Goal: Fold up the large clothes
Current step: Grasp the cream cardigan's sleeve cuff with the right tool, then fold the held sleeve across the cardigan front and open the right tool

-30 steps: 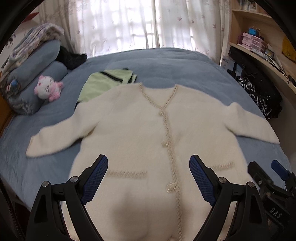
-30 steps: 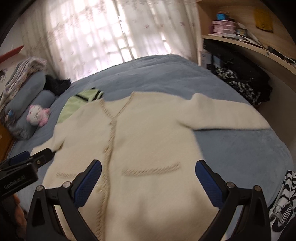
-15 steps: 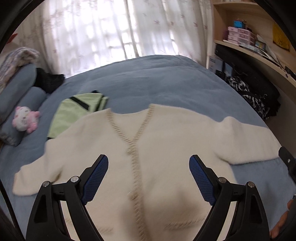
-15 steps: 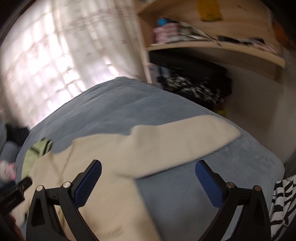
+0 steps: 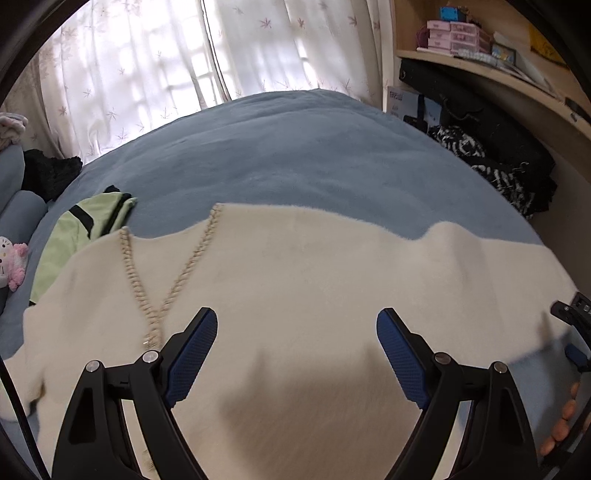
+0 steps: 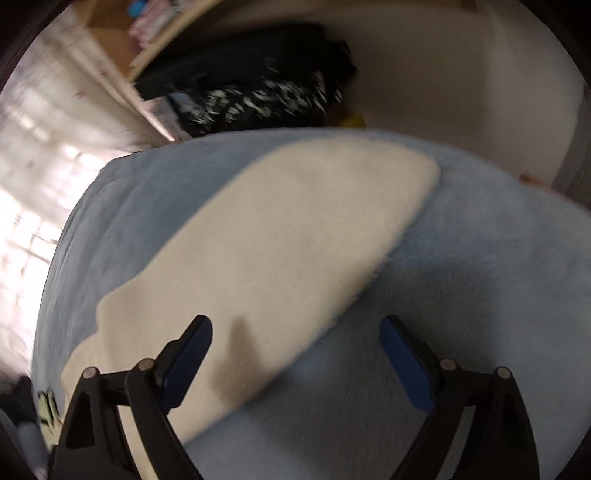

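Blue bed (image 5: 295, 155); right hand-held gripper (image 6: 295, 354) closing above cardigan sleeve (image 6: 295, 229).

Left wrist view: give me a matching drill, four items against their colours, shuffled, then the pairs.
Items:
1. cardigan
2. bedspread
3. folded garment
4. storage boxes on the shelf

Colours:
A. pink
B. light green with black trim
C. cream
D. grey-blue

Pairs: 1-C, 2-D, 3-B, 4-A
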{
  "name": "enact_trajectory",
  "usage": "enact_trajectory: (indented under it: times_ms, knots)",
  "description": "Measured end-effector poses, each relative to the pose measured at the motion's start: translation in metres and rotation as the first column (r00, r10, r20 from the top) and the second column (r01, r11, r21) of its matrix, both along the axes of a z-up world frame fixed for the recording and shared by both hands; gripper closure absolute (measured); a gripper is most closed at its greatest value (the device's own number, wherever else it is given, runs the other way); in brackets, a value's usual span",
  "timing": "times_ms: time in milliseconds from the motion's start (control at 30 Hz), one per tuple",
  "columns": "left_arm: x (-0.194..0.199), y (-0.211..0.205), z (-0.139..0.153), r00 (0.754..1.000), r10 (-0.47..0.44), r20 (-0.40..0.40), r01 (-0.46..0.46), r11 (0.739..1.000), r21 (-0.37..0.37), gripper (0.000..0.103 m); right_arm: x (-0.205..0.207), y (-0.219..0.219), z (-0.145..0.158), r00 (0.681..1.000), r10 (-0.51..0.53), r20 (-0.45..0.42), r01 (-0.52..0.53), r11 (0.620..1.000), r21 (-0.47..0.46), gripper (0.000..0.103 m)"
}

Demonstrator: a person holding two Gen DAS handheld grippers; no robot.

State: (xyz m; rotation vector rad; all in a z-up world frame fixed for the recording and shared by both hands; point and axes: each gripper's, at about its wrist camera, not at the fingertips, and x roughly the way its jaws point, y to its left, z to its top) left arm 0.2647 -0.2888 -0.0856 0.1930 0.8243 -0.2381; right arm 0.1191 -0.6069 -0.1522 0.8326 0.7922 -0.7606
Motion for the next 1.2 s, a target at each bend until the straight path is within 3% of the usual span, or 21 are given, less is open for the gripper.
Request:
enact_trajectory:
  times_ms: [200, 367, 467, 500, 533, 733, 833, 1000, 1133, 1200]
  knots:
    - [0.035, -0.018, -0.046, 0.994, 0.005, -0.107, -0.005, 1.0, -0.006, 0.016, 0.014, -0.018, -0.012, 0.999, -0.036, 0.004, 0.036, 0.999, -0.036, 0.012]
    - [0.046, -0.025, -0.066, 0.989, 0.008, -0.148, -0.009, 1.0, -0.001, 0.016, 0.025, -0.036, -0.015, 0.996, -0.089, -0.005, 0.088, 0.996, -0.031, 0.039]
    - [0.052, -0.024, -0.069, 0.984, 0.002, -0.177, -0.004, 1.0, -0.008, 0.016, 0.028, -0.044, -0.01, 0.994, -0.106, -0.005, 0.106, 0.994, -0.02, 0.064]
    - [0.054, -0.023, -0.069, 0.984, 0.016, -0.179, -0.017, 1.0, -0.001, 0.016, 0.028, -0.046, -0.006, 0.994, -0.106, 0.011, 0.106, 0.994, -0.017, 0.079]
    - [0.055, -0.021, -0.068, 0.983, 0.02, -0.18, -0.02, 1.0, 0.0, 0.016, 0.026, -0.046, -0.001, 0.994, -0.099, 0.038, 0.1, 0.995, -0.012, 0.086]
    - [0.053, -0.004, -0.047, 0.984, 0.009, -0.176, -0.014, 1.0, -0.025, 0.016, 0.03, -0.021, 0.054, 0.97, 0.038, 0.241, -0.024, 0.998, -0.062, 0.09]
    - [0.046, 0.014, -0.027, 0.987, 0.016, -0.158, -0.024, 0.999, -0.044, 0.016, 0.043, 0.018, 0.091, 0.926, 0.206, 0.316, -0.174, 0.977, -0.125, 0.09]
    - [0.026, 0.065, 0.0, 0.99, 0.049, -0.135, -0.057, 0.997, -0.061, 0.016, 0.07, 0.122, 0.133, 0.796, 0.508, 0.329, -0.448, 0.86, -0.243, 0.09]
    - [0.016, 0.11, 0.006, 0.985, 0.094, -0.147, -0.105, 0.992, -0.065, 0.016, 0.084, 0.189, 0.124, 0.724, 0.629, 0.282, -0.58, 0.777, -0.243, 0.089]
    - [0.008, 0.138, 0.007, 0.98, 0.124, -0.153, -0.136, 0.988, -0.07, 0.016, 0.092, 0.227, 0.104, 0.692, 0.685, 0.227, -0.65, 0.729, -0.215, 0.089]
